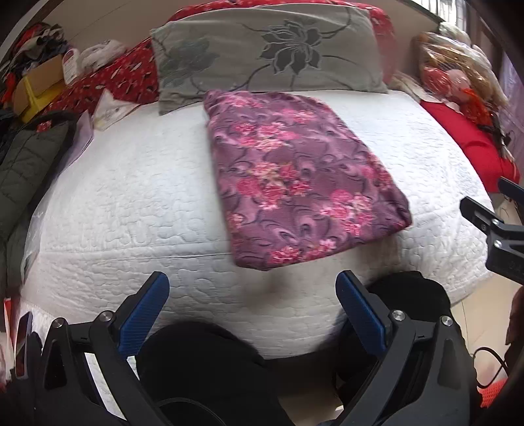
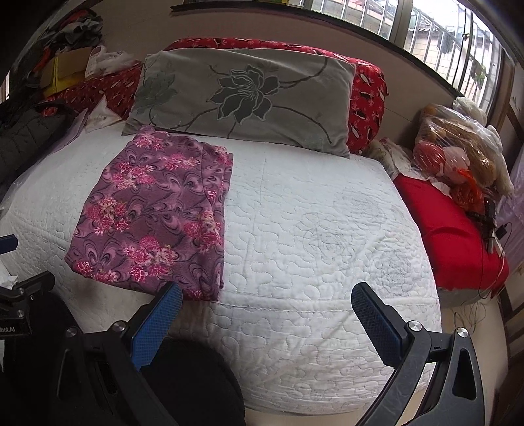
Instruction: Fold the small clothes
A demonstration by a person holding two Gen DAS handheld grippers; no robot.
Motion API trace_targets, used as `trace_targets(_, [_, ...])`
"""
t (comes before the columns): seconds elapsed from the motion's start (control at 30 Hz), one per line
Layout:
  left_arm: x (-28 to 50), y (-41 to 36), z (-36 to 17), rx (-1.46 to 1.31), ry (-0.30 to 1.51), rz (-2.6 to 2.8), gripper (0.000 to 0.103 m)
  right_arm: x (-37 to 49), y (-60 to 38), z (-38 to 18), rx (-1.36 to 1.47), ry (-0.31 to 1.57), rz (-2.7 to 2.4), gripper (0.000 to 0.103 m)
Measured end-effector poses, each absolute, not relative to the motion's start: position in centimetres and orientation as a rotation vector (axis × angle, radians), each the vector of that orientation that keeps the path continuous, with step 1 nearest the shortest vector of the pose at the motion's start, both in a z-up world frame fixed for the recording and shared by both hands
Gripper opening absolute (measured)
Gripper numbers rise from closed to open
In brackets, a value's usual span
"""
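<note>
A purple garment with pink flowers (image 1: 294, 177) lies folded into a flat rectangle on the white quilted bed (image 1: 131, 196). It also shows in the right wrist view (image 2: 157, 213), left of the bed's middle. My left gripper (image 1: 252, 288) is open and empty, held above the bed's near edge, just short of the garment. My right gripper (image 2: 267, 301) is open and empty, above the near edge, with its left fingertip (image 2: 170, 301) beside the garment's near right corner. The right gripper also shows at the right edge of the left wrist view (image 1: 491, 216).
A grey flowered pillow (image 2: 242, 98) lies behind the garment against red bedding (image 2: 366, 98). A dark jacket (image 1: 29, 164) and boxes (image 1: 39, 88) crowd the left side. A red cushion (image 2: 452, 236), plastic bags (image 2: 458, 154) and cables lie at the right. A barred window (image 2: 425, 29) is behind.
</note>
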State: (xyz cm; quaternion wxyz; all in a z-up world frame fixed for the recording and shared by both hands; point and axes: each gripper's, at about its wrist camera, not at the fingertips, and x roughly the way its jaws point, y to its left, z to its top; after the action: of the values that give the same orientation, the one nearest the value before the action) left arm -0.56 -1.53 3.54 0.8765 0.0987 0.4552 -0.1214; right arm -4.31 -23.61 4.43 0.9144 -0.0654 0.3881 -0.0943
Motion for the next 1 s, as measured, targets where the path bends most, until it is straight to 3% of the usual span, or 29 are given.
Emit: trace_targets(1.0, [-1.8, -6.1, 4.4, 0.195, 0.961, -0.379, 0.102, -5.0, -26.4, 3.7, -0.044, 0.828, -0.242, 0.103])
